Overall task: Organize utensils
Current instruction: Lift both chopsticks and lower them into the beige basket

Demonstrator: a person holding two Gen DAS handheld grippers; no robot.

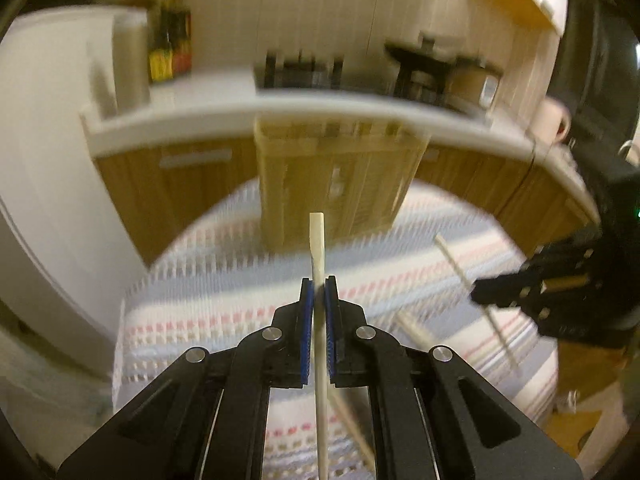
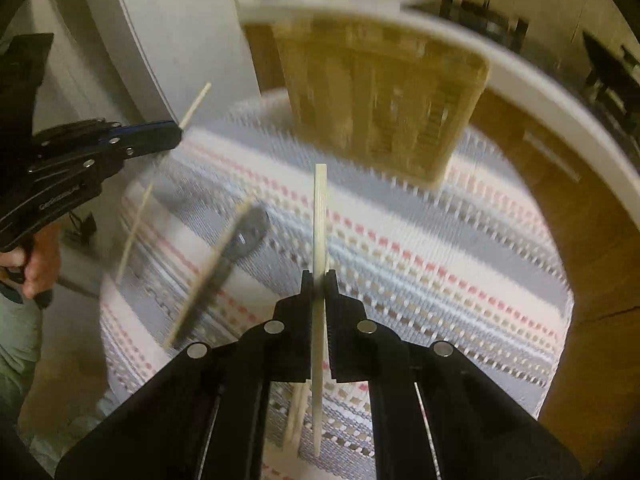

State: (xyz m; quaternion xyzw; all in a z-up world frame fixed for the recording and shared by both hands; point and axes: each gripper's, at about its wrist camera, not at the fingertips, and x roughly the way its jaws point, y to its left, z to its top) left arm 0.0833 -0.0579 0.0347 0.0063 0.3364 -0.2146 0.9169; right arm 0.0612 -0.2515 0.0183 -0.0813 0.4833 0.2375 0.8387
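My left gripper is shut on a pale chopstick that sticks up between its blue pads, above the striped cloth. My right gripper is shut on another pale chopstick. The wooden utensil organiser stands ahead at the cloth's far edge; it also shows in the right wrist view. The right gripper appears at the right of the left wrist view with its chopstick. The left gripper shows at the left of the right wrist view.
The round table carries a striped woven cloth. More chopsticks and a dark-handled utensil lie on it. A white counter with wooden cabinets curves behind. Bottles and a rack stand on it.
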